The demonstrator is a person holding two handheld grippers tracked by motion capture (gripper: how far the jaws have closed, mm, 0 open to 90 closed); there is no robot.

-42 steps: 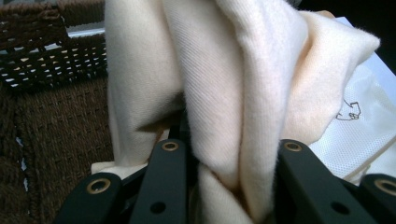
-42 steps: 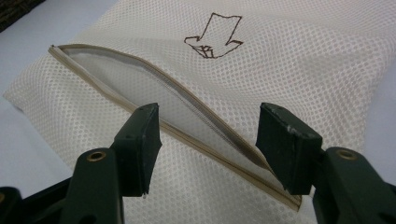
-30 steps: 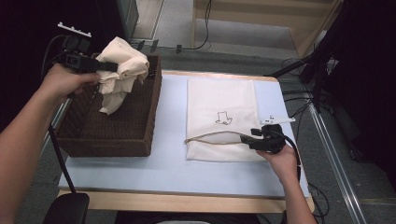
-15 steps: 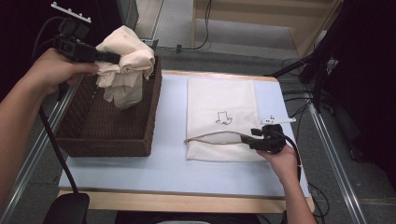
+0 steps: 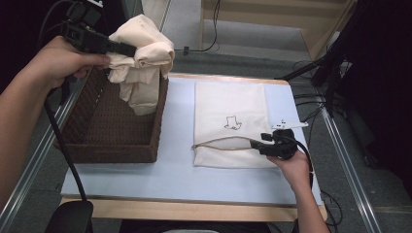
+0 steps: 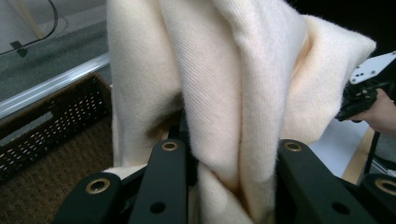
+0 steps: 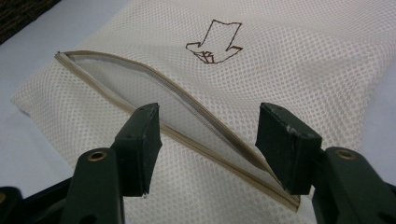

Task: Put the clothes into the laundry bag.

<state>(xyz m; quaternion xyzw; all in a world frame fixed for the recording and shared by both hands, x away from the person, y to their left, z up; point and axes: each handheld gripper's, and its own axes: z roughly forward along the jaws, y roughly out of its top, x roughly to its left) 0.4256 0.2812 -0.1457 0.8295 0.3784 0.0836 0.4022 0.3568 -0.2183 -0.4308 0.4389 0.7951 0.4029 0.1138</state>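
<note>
Two black fingers of the left gripper (image 5: 127,49) are clamped on a bunched fold of the cream cloth (image 5: 144,53); in the left gripper view the fabric (image 6: 224,88) is squeezed between them and rises past both. The cloth hangs from that grip over the far right corner of the brown wicker basket (image 5: 92,141), its lower end dangling inside the basket's rim, and the left hand (image 5: 60,58) holds the gripper above the basket's far edge.

The right gripper (image 5: 255,144) has its fingers spread wide, with nothing pinched: in the right gripper view they (image 7: 140,140) stand either side of the open zipper mouth of the white mesh bag (image 7: 299,60), just above the mesh. The bag (image 5: 231,104) lies flat on the pale blue bench (image 5: 175,170), to the right of the basket and apart from it, its opening facing the person, a small brown arrow-shaped drawing (image 5: 233,123) on its top side. The right hand (image 5: 294,165) rests at the bag's near right corner.
</note>
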